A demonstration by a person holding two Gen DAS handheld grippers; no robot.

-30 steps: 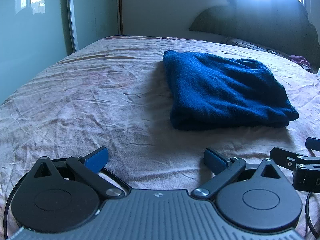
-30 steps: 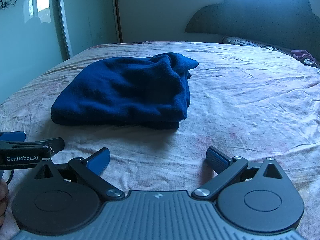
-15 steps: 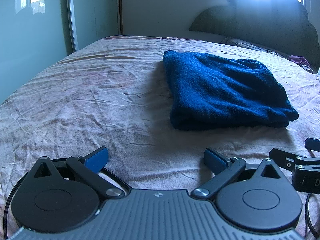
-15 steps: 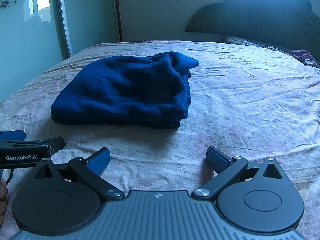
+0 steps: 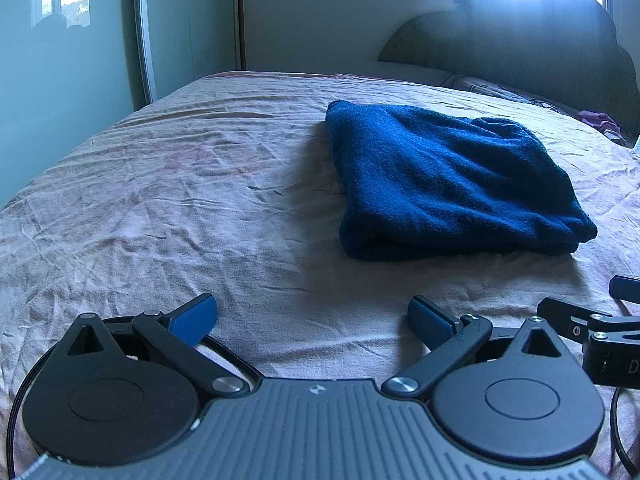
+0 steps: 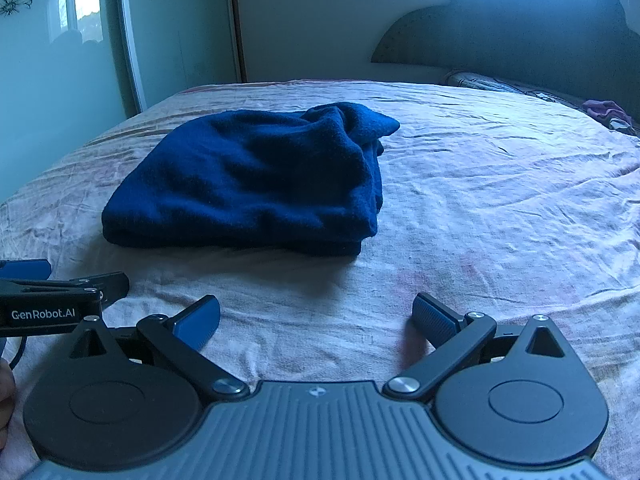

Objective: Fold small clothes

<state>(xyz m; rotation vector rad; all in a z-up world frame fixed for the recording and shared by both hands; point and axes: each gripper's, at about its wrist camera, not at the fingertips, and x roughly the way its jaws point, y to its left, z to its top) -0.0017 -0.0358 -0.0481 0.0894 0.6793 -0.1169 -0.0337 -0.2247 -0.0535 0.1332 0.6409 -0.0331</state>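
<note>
A dark blue fleece garment (image 5: pixel 448 184) lies folded into a thick rectangle on the pink bedsheet (image 5: pixel 180 200); in the right wrist view the garment (image 6: pixel 256 180) sits ahead and to the left, with a bunched corner at its far right end. My left gripper (image 5: pixel 312 320) is open and empty, low over the sheet, short of the garment's near left corner. My right gripper (image 6: pixel 316 320) is open and empty too, short of the garment's near right edge. Each gripper shows at the edge of the other's view.
A dark padded headboard (image 5: pixel 520 44) stands at the far right under a bright window. Glass sliding doors (image 6: pixel 60 60) run along the left side of the bed. A small purple cloth (image 6: pixel 608 110) lies by the pillows at the far right.
Both grippers stay open and almost still. The right wrist view shifts very slightly; the garment has not moved.
</note>
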